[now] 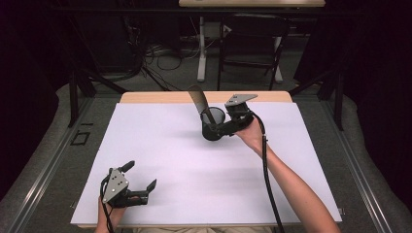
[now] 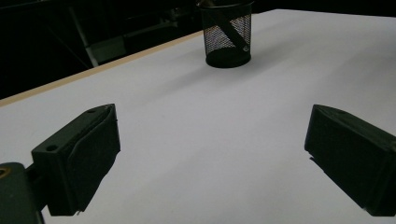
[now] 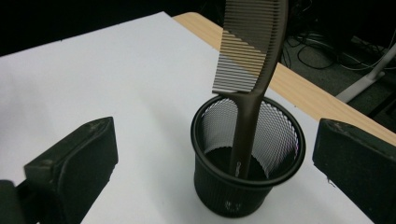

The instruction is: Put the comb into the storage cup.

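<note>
The comb (image 3: 250,70), a dark brown one with fine teeth, stands handle-down in the black mesh cup (image 3: 247,158), leaning against the cup's rim with its toothed end sticking well above it. The cup is upright on the white table (image 1: 170,160), toward the far edge, just short of the bare wooden strip that runs along that side.

The right gripper (image 1: 219,125) is right next to the cup, on the side nearer the person, held by the right hand (image 1: 251,133). In the right gripper view its jaws are spread wide, one on each side of the cup, touching neither the cup nor the comb.

The left gripper (image 1: 141,180) is well apart from the cup, down near the person's edge of the table, held in the left hand (image 1: 111,208). Its jaws are also spread wide with only bare tabletop between them, and in the left gripper view the cup appears far ahead with the comb handle showing through the mesh.
</note>
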{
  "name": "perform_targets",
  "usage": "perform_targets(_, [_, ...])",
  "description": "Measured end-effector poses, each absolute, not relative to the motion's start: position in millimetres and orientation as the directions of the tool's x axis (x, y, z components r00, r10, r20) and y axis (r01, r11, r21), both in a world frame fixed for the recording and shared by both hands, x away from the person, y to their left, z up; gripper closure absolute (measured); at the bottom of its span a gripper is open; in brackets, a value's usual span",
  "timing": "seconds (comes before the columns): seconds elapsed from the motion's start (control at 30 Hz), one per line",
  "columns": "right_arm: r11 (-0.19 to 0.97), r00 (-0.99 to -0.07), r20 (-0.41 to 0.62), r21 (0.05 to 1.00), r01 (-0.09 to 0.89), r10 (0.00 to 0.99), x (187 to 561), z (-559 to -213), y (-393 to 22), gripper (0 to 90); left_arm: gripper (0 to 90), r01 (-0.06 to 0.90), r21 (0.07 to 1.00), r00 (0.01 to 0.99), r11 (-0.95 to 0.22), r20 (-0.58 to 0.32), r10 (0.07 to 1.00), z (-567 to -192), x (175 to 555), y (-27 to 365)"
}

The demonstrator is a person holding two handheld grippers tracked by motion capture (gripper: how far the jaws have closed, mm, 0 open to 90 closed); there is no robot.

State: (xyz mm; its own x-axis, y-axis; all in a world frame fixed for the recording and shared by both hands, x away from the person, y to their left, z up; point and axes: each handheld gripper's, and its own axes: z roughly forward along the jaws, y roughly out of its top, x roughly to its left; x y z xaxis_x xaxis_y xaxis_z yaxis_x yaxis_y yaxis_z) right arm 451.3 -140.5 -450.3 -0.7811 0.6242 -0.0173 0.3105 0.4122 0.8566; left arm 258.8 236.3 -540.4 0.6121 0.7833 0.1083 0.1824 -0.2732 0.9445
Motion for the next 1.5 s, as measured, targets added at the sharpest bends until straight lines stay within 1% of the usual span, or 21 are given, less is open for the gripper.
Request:
perform_targets(0.17, [0.421, -0.792, -0.003, 0.848, 0.322, 0.610, 443, -450, -151, 0.0, 3.4, 0.184, 0.946, 0.609, -0.268, 0.104, 0.786, -540, 259, 237])
perform_targets(0.4, [0.462, -0.804, -0.018, 0.826, 0.323, 0.594, 428, -454, -164, 0.0, 3.4, 0.188, 0.944, 0.610, -0.272, 0.105, 0.786, -541, 260, 236])
perform_targets(0.97, [0.475, -0.803, -0.003, 0.808, 0.350, 0.596, 399, -457, -194, 0.0, 3.4, 0.190, 0.942, 0.615, -0.277, 0.106, 0.781, -541, 260, 234])
perform_targets(1.5, [0.500, -0.797, 0.005, 0.776, 0.384, 0.604, 370, -477, -219, 0.0, 3.4, 0.192, 0.941, 0.616, -0.279, 0.106, 0.781, -542, 260, 233])
